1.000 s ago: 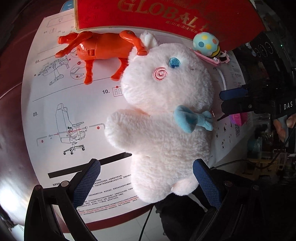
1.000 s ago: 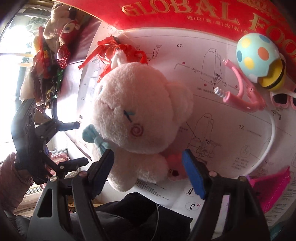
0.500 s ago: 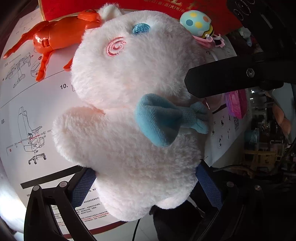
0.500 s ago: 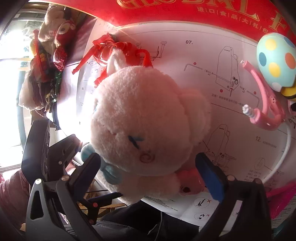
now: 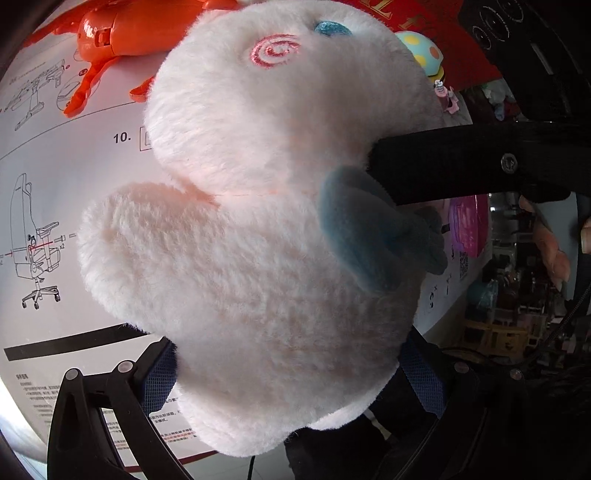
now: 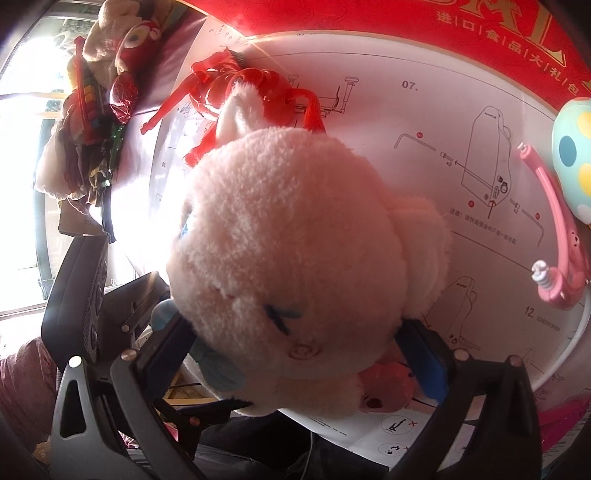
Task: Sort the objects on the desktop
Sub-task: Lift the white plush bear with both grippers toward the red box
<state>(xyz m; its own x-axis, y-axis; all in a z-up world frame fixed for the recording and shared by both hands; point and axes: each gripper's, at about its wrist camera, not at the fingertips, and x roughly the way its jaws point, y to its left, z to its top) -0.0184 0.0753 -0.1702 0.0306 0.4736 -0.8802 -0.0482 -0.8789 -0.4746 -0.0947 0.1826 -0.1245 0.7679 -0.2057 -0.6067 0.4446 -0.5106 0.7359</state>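
Observation:
A white plush bunny (image 5: 266, 229) with a blue bow (image 5: 373, 232) fills both views. My left gripper (image 5: 291, 373) has its blue pads pressed on the bunny's lower body from both sides. My right gripper (image 6: 299, 354) has its pads pressed on the bunny's head (image 6: 295, 251) at the neck; one of its fingers (image 5: 480, 166) crosses the left wrist view by the bow. The bunny lies over a white instruction sheet (image 5: 55, 184). An orange toy horse (image 5: 147, 33) lies behind it.
A red gift box (image 6: 424, 33) stands along the back. A spotted egg toy (image 6: 572, 155) and a pink headband (image 6: 554, 236) lie at the right. A small pink toy (image 6: 384, 391) sits under the bunny. Plush toys (image 6: 110, 55) hang at the far left.
Both grippers have moved in on the bunny, from open in front of it to pads closed against its body and head. The bunny now looms much larger.

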